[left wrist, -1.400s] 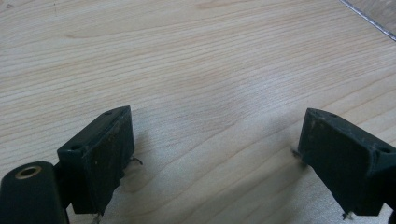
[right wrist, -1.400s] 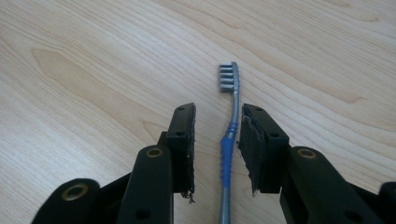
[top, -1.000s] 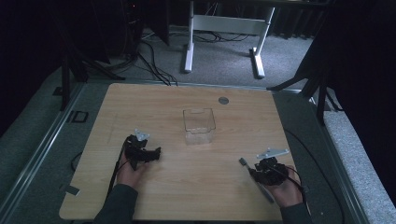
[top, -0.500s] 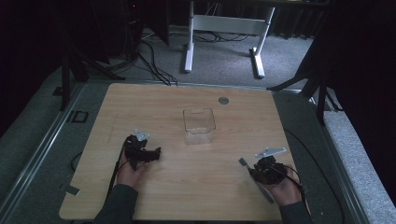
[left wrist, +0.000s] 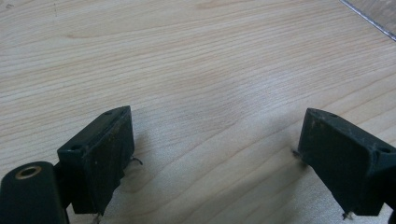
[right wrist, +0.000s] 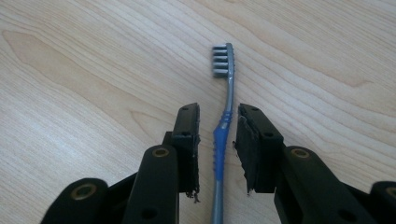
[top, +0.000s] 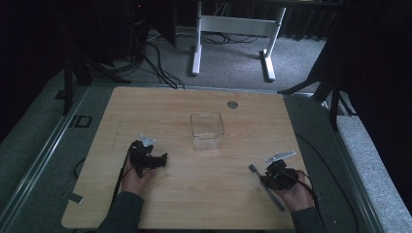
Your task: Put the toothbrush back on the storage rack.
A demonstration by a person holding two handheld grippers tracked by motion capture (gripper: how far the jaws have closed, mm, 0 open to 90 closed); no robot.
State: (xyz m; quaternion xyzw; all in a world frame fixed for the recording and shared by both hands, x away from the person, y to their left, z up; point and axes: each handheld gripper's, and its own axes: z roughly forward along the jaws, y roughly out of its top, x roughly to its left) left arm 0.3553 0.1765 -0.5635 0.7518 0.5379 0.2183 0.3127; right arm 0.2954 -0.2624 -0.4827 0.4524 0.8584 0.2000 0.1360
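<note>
The right gripper [right wrist: 217, 151] is straddling the blue-and-grey plastic toothbrush [right wrist: 223, 126] lying flat on the light wooden table [top: 204, 184], jaws just closing yet not pressing its handle, whose long axis is running straight ahead between them, bristles leading.

toothbrush [right wrist: 223, 135] on table [top: 194, 194], right of box [top: 206, 131]

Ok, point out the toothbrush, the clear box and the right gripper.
toothbrush [right wrist: 226, 116]: right gripper view, on its neck.
clear box [top: 206, 130]: high view, on its front wall.
right gripper [right wrist: 218, 154]: right gripper view, midway between its fingers.
</note>
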